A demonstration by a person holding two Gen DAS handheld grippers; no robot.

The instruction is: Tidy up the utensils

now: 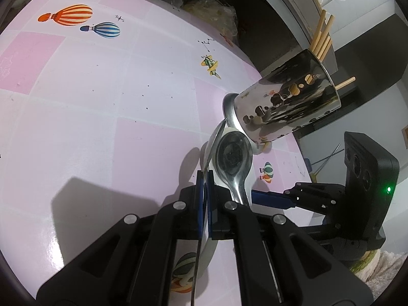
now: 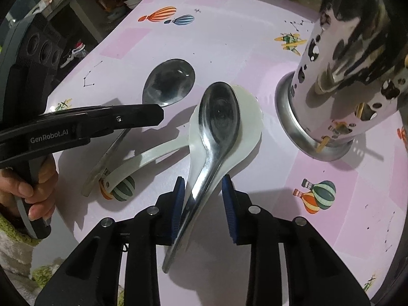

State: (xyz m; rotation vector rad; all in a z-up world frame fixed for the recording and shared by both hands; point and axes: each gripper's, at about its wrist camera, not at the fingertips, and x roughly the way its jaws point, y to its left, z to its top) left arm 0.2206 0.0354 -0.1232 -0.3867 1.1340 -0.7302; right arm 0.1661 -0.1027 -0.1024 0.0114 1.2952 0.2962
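Blue pads of the right gripper [image 2: 202,205] stand apart around the handle of a shiny steel spoon [image 2: 215,132], not pinching it. That handle runs straight back between them, and its bowl rests on a white spoon [image 2: 248,127] near the holed metal holder [image 2: 341,81]. Nearby, the left gripper [image 1: 204,178] is clamped on another steel spoon [image 2: 165,84].

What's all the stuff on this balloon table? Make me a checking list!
Surface: pink tablecloth with balloon pictures.
Job's things: first metal spoon; second metal spoon lying on a white spoon; holed steel holder with chopsticks.
Clutter: crumpled bags at the far edge.
Grippers: left gripper shut on the first metal spoon's handle; right gripper open around the second metal spoon's handle.
Cables: nothing seen.
Surroundings: dim shelves.
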